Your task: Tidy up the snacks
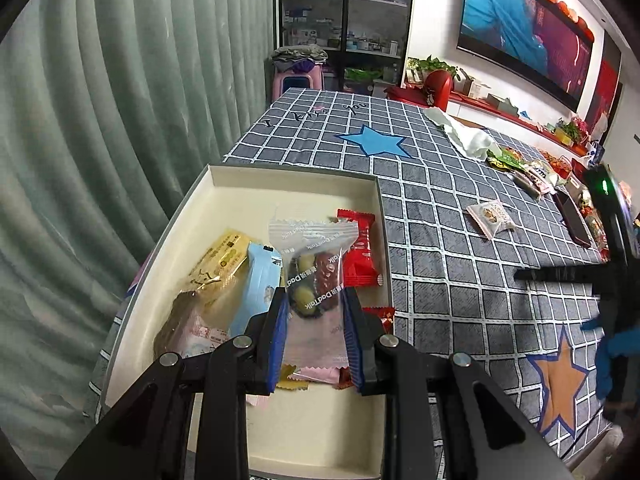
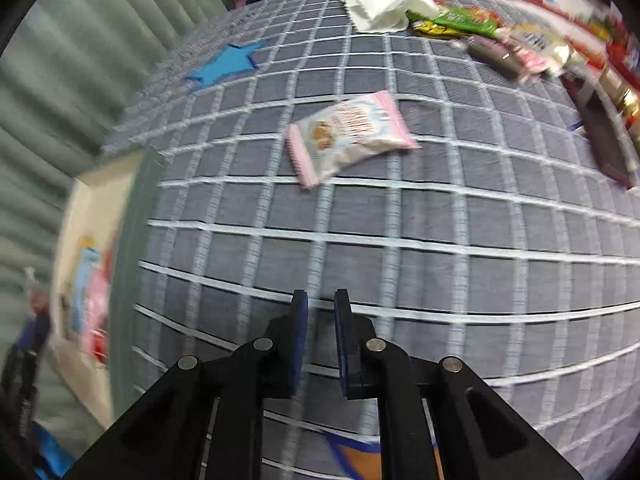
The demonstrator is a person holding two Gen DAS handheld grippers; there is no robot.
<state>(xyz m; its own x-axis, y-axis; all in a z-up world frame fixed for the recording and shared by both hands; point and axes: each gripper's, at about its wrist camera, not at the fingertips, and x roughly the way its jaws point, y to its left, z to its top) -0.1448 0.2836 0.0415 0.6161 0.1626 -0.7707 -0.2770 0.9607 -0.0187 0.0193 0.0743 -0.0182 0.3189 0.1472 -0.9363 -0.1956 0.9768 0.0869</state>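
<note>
left gripper [image 1: 314, 300] clamped on a clear Dadtalk snack packet [image 1: 310, 276], pads pressing both sides, packet hanging over the open cream box [image 1: 292, 184] just ahead of and below the fingers; under and left of the gripper in the box lie a gold packet [image 1: 218, 268] and a light-blue packet [image 1: 258, 284], right of it a red packet [image 1: 360, 248] tight against the box's right wall; far half of the box floor bare, near strip below the gripper also bare; box's left wall runs close to the table edge by the green curtain [image 1: 100, 120]; right of the box, open checked tablecloth [image 1: 460, 280] with a pink-edged white snack packet [image 1: 491, 218] lying alone well ahead-right; right gripper [image 2: 321, 300] jaws a narrow gap apart, nothing between them, over bare cloth; same pink-edged packet [image 2: 352, 136] ahead and slightly right of it, well apart, free cloth all round it; box rim at its far left; white cloth [image 2: 380, 8] and a snack pile [image 2: 500, 44] far ahead-right near the table's far edge; right view motion-blurred
</note>
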